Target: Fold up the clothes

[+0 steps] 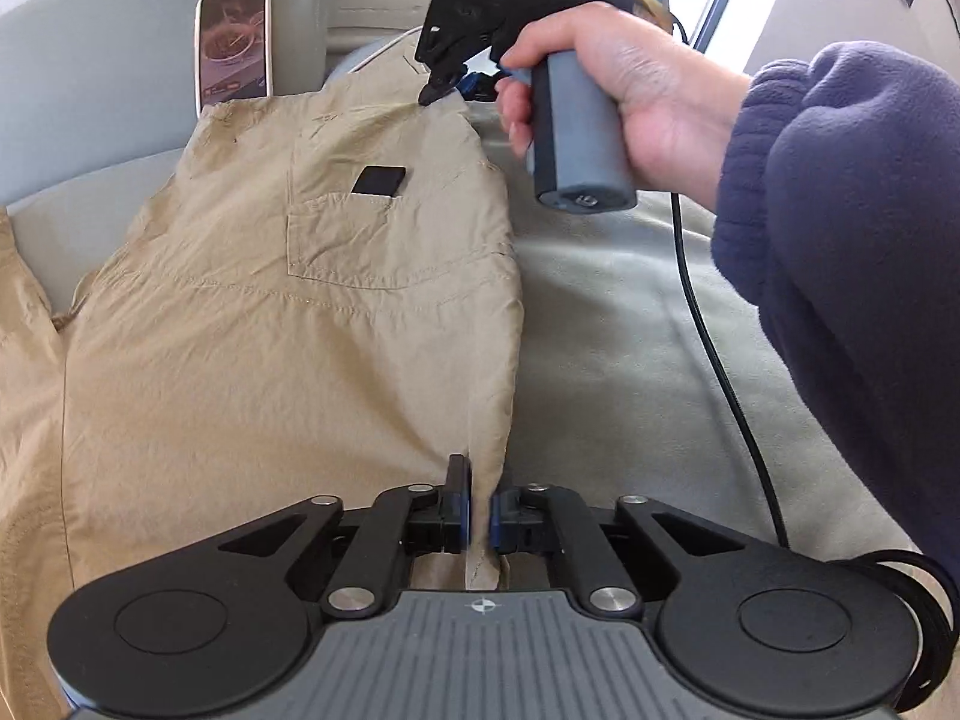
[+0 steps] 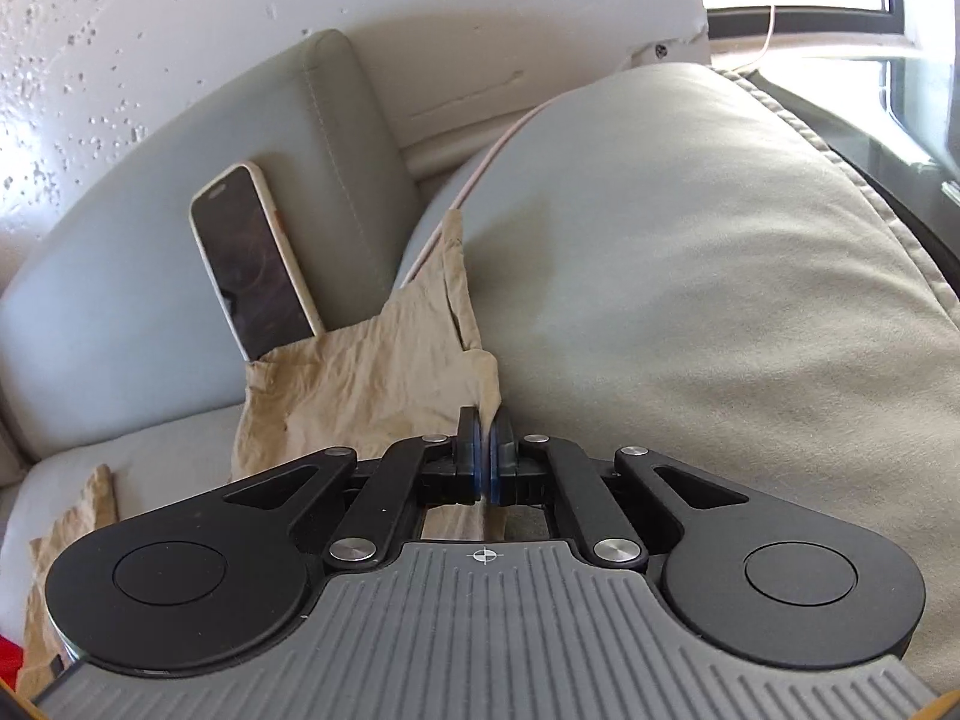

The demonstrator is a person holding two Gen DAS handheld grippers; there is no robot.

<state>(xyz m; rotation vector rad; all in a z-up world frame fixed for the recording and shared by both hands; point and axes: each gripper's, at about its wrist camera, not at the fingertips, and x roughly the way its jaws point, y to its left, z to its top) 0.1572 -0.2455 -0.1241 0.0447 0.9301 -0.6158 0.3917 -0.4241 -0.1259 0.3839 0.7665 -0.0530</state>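
Note:
Tan trousers [image 1: 270, 330] lie spread on a grey couch, back pocket up, with a black label at the pocket. My left gripper [image 1: 478, 516] is shut on the trousers' right edge near the bottom of the left wrist view, a fold of cloth pinched between its blue pads. At the far waistband corner the right gripper [image 1: 441, 90], held by a hand in a dark blue sleeve, pinches the cloth. In the right wrist view my right gripper [image 2: 486, 468] is shut on that tan corner of the trousers [image 2: 360, 384].
A phone [image 1: 234, 42] leans against the couch backrest [image 1: 90, 60] just behind the waistband. A grey-green blanket [image 1: 630, 330] covers the seat to the right, and a black cable [image 1: 720, 372] runs across it. The phone [image 2: 258, 264] also shows in the right wrist view beside a big cushion [image 2: 690, 270].

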